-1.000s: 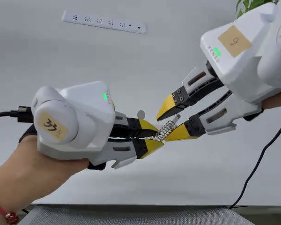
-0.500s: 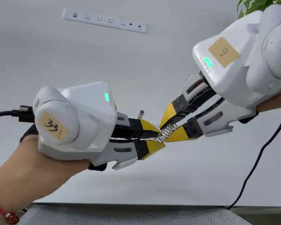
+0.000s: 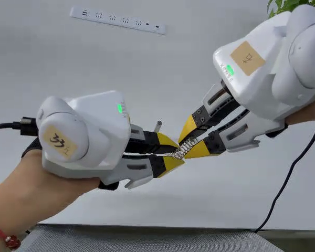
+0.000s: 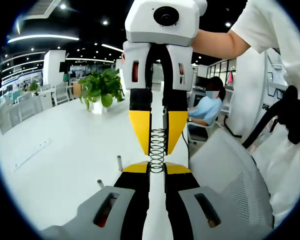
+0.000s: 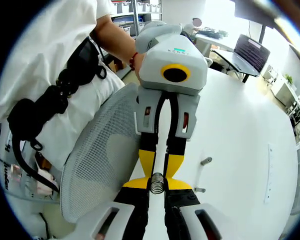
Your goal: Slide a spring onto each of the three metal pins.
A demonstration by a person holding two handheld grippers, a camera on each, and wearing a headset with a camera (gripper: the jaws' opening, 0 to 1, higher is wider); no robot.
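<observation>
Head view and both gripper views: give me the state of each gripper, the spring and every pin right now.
Left gripper: shut on the thin metal pin.
Right gripper: shut on the silver coil spring.
Silver coil spring: threaded on the thin metal pin, between both grippers' tips.
Thin metal pin: lifted, tip poking past the spring.
Two standing metal pins: upright, no springs on them.
White power strip: sockets empty.

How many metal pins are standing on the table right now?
2. One pin stands on the white table, left of the spring; the other pin stands nearer, lower in the left gripper view. Another may be hidden among the jaws.
</observation>
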